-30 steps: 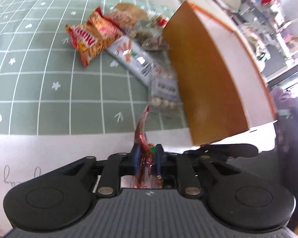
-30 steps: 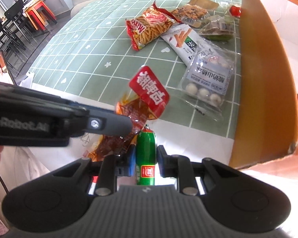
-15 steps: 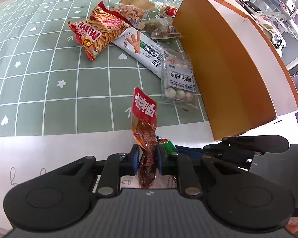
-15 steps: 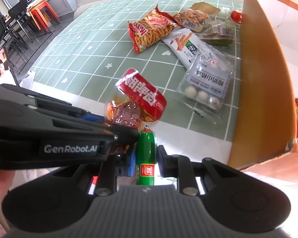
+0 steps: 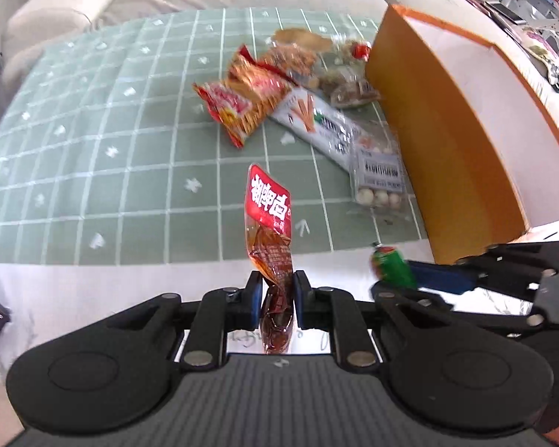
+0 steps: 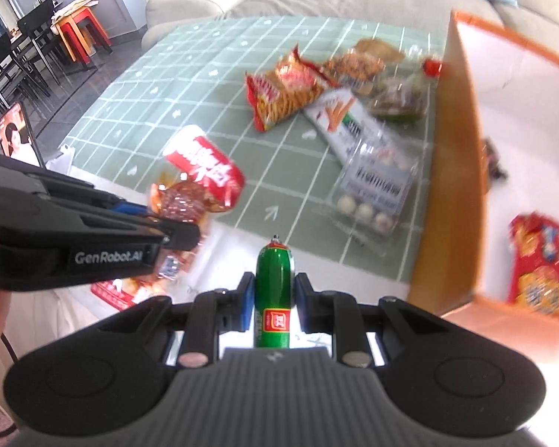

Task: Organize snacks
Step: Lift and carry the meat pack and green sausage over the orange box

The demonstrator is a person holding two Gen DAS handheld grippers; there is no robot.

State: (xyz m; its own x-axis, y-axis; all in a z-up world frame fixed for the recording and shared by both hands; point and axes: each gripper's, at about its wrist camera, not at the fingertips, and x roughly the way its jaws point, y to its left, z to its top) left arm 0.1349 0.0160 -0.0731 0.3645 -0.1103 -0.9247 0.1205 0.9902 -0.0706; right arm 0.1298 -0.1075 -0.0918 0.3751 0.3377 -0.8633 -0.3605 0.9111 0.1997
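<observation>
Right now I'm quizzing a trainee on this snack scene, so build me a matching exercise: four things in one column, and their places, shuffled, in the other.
Things:
1. green sausage stick
2. red-labelled meat pouch
3. red cracker bag
4. pack of white balls

Places:
A. lying inside the orange box
B. flat on the green checked cloth beside the box
C. clamped in the left gripper
D. clamped in the right gripper

Pairs: 1-D, 2-C, 3-A, 4-B
</observation>
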